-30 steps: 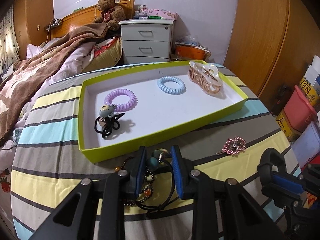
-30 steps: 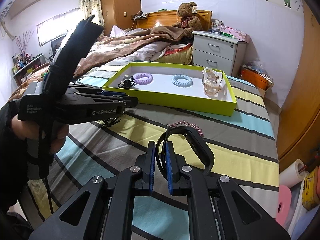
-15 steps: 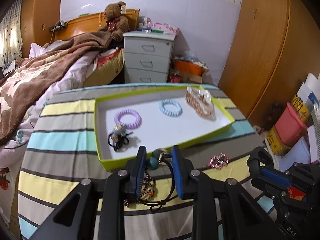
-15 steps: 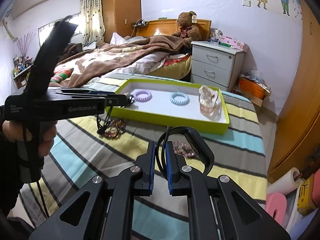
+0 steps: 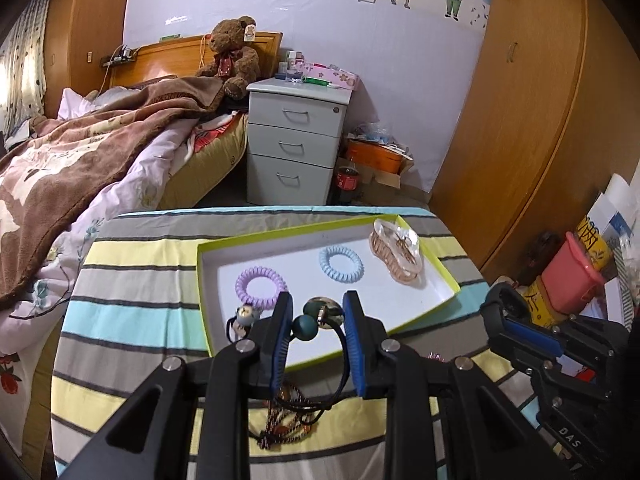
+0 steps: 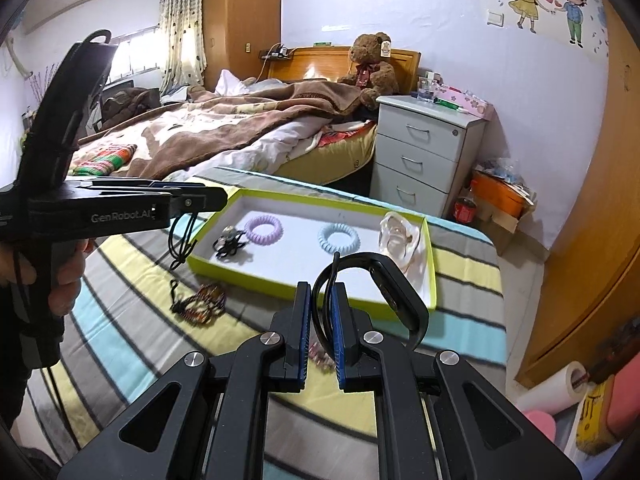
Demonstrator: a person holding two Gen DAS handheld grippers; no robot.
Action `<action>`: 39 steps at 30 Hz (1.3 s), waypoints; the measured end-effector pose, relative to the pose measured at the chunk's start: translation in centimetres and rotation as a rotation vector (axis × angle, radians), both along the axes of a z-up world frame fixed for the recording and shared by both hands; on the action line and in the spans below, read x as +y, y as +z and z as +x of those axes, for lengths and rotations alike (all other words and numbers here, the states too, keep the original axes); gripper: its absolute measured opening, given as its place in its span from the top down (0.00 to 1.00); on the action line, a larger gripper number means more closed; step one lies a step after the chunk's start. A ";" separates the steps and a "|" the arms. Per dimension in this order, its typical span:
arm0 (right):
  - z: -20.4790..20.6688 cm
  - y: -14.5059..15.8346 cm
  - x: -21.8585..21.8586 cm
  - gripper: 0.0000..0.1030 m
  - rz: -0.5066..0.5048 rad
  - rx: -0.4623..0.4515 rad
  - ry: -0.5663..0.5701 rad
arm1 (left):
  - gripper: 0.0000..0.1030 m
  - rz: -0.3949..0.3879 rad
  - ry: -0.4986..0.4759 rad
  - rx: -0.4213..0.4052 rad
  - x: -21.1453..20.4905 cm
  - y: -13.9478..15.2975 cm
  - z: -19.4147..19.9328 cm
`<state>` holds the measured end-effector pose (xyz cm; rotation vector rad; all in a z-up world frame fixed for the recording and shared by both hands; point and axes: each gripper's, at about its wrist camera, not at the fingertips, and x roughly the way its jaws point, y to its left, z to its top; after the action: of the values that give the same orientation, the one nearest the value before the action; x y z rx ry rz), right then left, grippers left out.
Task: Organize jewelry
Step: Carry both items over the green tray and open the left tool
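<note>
Black cord of the beaded necklace point(image 5: 316, 320), pinched in the left tongs point(image 5: 316, 328), has risen off the striped bench toward the green tray point(image 5: 448, 276), while the right tongs point(image 6: 320, 320) keep pinching the black wristband point(image 6: 396, 280).

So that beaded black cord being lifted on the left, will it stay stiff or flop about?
Probably floppy: the beaded cord held in the left hand-held gripper droops in loops below it. Its beads likely make it swing, so it could snag the tray rim.
</note>
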<state>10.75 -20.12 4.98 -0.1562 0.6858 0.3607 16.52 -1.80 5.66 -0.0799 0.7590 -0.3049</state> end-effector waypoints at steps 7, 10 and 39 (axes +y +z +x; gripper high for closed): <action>4.0 -0.9 0.5 0.90 -0.018 0.040 0.012 | 0.74 -0.024 -0.003 0.029 0.1 0.0 3.0; 5.7 -1.6 1.0 0.90 -0.029 0.065 0.019 | 0.74 -0.040 0.006 0.047 0.1 -0.3 4.6; 11.9 -7.8 3.6 0.90 -0.093 0.215 0.102 | 0.74 0.004 0.002 0.202 -2.4 -7.6 12.2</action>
<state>22.64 -16.49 -2.82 -0.2434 0.9096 0.4477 28.68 -4.20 -1.95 -0.1092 0.9599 -0.2963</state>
